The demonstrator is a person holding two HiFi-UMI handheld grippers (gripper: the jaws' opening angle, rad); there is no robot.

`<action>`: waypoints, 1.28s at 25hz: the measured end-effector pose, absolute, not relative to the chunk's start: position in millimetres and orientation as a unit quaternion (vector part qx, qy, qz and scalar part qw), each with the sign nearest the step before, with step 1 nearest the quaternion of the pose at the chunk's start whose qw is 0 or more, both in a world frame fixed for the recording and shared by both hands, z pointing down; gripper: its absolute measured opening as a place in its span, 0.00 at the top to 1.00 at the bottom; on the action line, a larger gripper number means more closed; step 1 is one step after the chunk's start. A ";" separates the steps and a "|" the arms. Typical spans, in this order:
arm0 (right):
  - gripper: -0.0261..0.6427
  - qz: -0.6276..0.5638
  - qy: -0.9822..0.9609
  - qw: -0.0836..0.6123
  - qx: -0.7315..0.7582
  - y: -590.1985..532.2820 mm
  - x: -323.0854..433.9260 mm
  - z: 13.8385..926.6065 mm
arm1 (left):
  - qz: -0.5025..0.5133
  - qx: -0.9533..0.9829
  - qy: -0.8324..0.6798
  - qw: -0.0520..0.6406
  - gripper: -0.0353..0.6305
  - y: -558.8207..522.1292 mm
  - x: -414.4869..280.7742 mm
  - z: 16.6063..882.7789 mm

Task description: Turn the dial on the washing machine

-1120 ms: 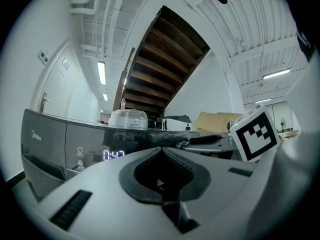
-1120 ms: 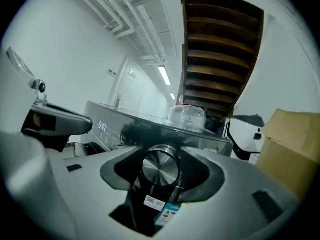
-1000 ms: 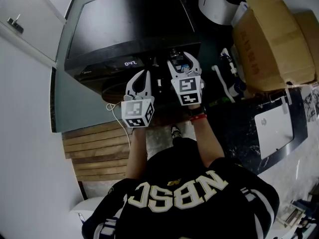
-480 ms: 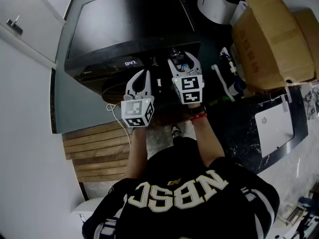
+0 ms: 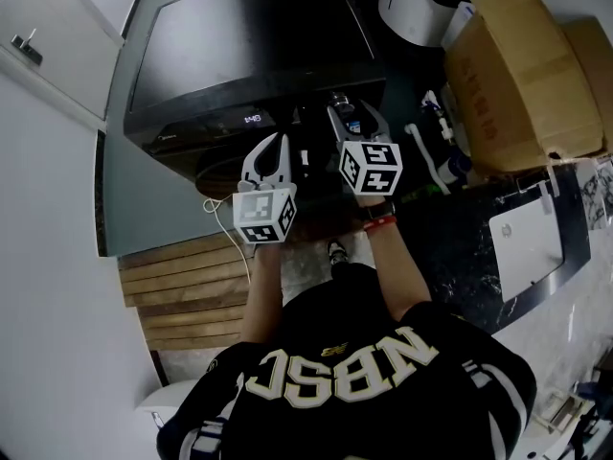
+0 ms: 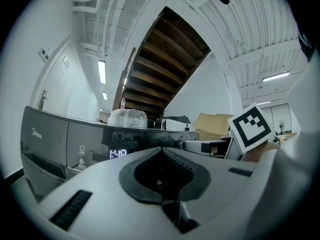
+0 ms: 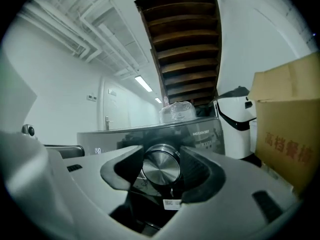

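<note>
The black washing machine (image 5: 239, 46) stands in front of me, its lit display (image 5: 252, 119) on the front panel. In the right gripper view the round brushed-metal dial (image 7: 161, 168) sits between the two jaws. My right gripper (image 5: 343, 113) is shut on that dial, and its marker cube is rolled over to the right. My left gripper (image 5: 276, 144) hangs just left of it, a little short of the panel, jaws shut on nothing (image 6: 161, 150). The left gripper view shows the display (image 6: 117, 153) beyond the jaws.
A large cardboard box (image 5: 527, 75) stands to the right of the machine, with a white container (image 5: 421, 3) behind it. A white laptop (image 5: 525, 247) lies on a dark surface at the right. Wooden slats (image 5: 182, 290) lie at the lower left, a white door (image 5: 48, 46) to the left.
My right gripper has rolled to the right on the dial, its marker cube tilting over. The display reading has changed. The left gripper has stayed still.
</note>
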State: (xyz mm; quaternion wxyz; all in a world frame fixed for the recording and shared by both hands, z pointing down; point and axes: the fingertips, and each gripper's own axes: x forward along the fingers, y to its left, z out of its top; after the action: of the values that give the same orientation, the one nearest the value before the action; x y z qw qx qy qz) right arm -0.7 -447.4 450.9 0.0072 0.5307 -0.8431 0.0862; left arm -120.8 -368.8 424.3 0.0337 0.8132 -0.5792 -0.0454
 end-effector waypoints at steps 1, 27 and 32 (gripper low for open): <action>0.61 0.096 -0.842 0.000 0.530 -447.8 -0.2 451.8 | -0.046 0.813 -0.579 0.034 0.92 -368.8 -121.5 424.4; 0.61 0.196 -0.816 -0.092 0.536 -447.3 10.6 448.7 | -0.044 0.816 -0.576 0.032 0.92 -365.9 -118.5 423.3; 0.62 0.242 -0.795 -0.130 0.541 -446.4 14.8 450.8 | -0.043 0.816 -0.576 0.031 0.92 -364.6 -118.3 423.3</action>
State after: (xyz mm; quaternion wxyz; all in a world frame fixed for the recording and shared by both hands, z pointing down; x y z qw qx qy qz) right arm 14.8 -446.4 450.8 -0.1300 0.5413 -0.7948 0.2416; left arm -118.3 -364.6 423.3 0.0309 0.8157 -0.5760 -0.0428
